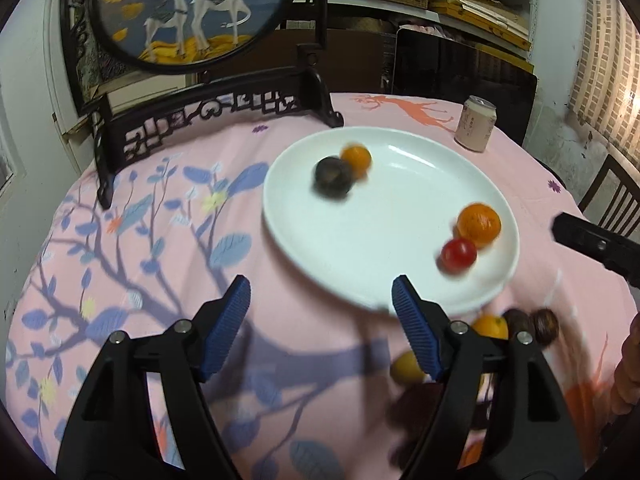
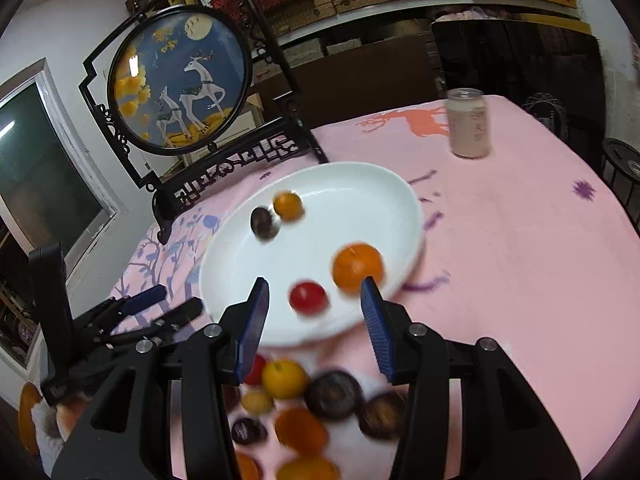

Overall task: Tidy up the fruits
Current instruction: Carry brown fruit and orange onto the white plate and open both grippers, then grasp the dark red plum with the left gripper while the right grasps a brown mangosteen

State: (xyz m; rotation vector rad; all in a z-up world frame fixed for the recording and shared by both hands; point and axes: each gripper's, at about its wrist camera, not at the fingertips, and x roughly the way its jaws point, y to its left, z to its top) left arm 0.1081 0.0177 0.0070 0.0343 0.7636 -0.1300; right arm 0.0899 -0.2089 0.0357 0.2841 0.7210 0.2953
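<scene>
A white plate (image 1: pixel 400 236) (image 2: pixel 360 196) on the pink tablecloth holds a big orange (image 1: pixel 479 222) (image 2: pixel 357 267), a red fruit (image 1: pixel 459 255) (image 2: pixel 307 297), a small orange (image 1: pixel 356 158) (image 2: pixel 287 205) and a dark fruit (image 1: pixel 333 175) (image 2: pixel 263 221). Several loose fruits (image 2: pixel 304 400) (image 1: pixel 490 326) lie on the cloth in front of the plate. My left gripper (image 1: pixel 321 296) is open and empty over the plate's near-left edge. My right gripper (image 2: pixel 315 292) is open and empty above the plate's near rim, around the red fruit in view.
A dark wooden stand with a round deer picture (image 1: pixel 188 8) (image 2: pixel 180 80) is at the back left. A pale can (image 1: pixel 476 123) (image 2: pixel 468 124) stands at the back right. Chairs (image 1: pixel 608 200) and shelves surround the table.
</scene>
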